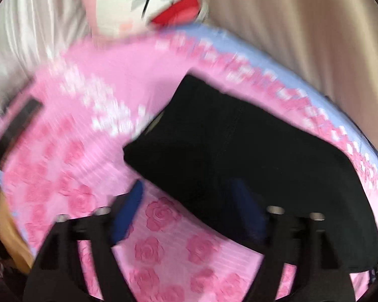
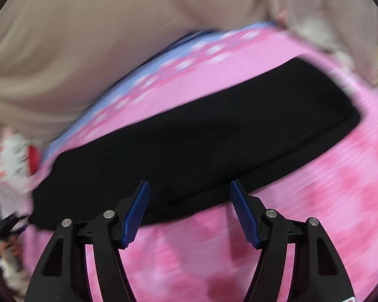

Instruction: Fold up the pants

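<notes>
Black pants [image 1: 239, 151] lie folded into a long flat band on a pink rose-patterned bed cover [image 1: 163, 251]. In the left wrist view my left gripper [image 1: 189, 198] stands wide open above the band's near edge. Its right blue pad hovers over the black cloth and nothing is pinched. In the right wrist view the pants [image 2: 201, 130] stretch across the middle of the cover [image 2: 315, 201]. My right gripper [image 2: 189, 183] is open, its fingertips over the pants' near edge, and the pads [image 2: 136, 214] are bare. Both views are blurred.
A white, pink and red plush toy [image 1: 148, 2] sits at the head of the bed. Beige curtains [image 1: 302, 37] hang close behind the cover's pale blue border [image 1: 214, 35]. A dark flat object [image 1: 17, 125] lies on the cover at the left.
</notes>
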Available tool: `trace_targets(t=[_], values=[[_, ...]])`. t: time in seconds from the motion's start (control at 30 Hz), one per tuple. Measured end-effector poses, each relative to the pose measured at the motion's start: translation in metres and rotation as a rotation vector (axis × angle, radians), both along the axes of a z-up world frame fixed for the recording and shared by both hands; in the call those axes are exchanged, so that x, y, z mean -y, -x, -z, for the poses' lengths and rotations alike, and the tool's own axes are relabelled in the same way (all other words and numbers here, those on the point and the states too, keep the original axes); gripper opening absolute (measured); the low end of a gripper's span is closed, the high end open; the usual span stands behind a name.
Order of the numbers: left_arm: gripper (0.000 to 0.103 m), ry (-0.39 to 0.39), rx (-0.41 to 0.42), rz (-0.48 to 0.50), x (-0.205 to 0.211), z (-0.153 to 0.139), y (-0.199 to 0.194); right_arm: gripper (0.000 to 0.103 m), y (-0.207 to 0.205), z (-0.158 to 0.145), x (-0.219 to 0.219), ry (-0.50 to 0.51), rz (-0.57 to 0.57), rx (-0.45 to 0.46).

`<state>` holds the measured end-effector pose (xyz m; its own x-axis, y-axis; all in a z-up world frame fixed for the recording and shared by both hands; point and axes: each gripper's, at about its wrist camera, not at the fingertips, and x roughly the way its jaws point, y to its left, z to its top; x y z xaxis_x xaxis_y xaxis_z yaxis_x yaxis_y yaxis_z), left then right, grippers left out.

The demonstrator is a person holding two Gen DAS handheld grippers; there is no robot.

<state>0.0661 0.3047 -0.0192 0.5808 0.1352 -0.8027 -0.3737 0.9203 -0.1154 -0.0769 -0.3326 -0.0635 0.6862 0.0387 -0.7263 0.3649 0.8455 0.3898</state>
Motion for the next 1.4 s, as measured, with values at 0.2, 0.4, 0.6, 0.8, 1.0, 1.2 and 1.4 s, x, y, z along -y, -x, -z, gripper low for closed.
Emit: trace_targets(t=[0.2,0.4,0.6,0.8,1.0,1.2,1.4], values=[[0.093,-0.151,0.153,0.175,0.095,-0.040,0.013,0.065,-0.035,0.022,-0.061,-0.108,-0.215,-0.027],[0.093,-0.148,0.121,0.360,0.166,-0.025,0.004,0.064,-0.051,0.025,-0.060,-0.156,-0.195,0.012],[0.093,-0.150,0.117,0.446,0.204,-0.021,0.002,0.005,-0.046,0.017,-0.057,-0.176,-0.176,0.044],[0.098,-0.236,0.070,0.509,0.234,0.000,-0.002,0.000,-0.026,0.040,-0.048,-0.118,-0.135,-0.046],[0.098,-0.274,0.024,0.572,0.262,0.021,-0.003,0.049,0.020,-0.008,0.005,-0.006,0.015,0.026],[0.098,-0.302,-0.025,0.621,0.284,0.039,-0.001,0.050,0.028,-0.015,0.038,-0.011,0.055,0.030],[0.098,-0.231,-0.109,0.655,0.281,0.062,0.002,0.050,-0.011,0.022,-0.007,-0.132,-0.107,0.010]])
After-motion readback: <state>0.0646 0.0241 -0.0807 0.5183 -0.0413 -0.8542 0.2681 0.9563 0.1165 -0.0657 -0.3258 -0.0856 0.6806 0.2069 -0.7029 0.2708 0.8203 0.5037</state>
